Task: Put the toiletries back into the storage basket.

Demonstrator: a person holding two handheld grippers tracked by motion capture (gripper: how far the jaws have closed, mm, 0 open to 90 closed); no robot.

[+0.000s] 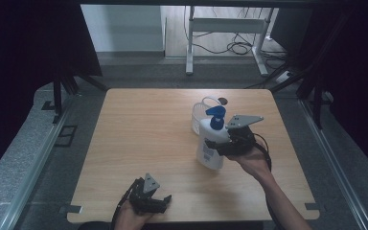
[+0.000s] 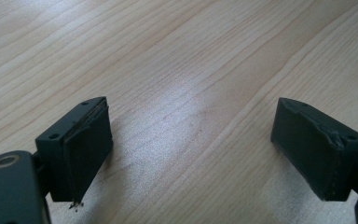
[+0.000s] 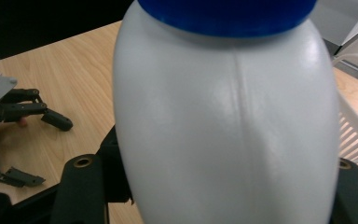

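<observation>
A white pump bottle [image 1: 210, 149] with a blue pump head [image 1: 216, 116] stands upright at the table's centre right. My right gripper [image 1: 216, 143] is shut on its body from the right side. In the right gripper view the bottle [image 3: 223, 121] is close up between the jaws. I cannot tell whether its base touches the wood. My left gripper [image 1: 163, 203] rests near the front edge, open. In the left gripper view my left gripper [image 2: 191, 154] has bare wood between its pads.
A white slotted basket [image 1: 199, 113] stands just behind the bottle, and its rim [image 3: 356, 126] is also in the right gripper view. The wooden table [image 1: 139, 134] is bare to the left. Beyond the far edge stand a desk frame and cables.
</observation>
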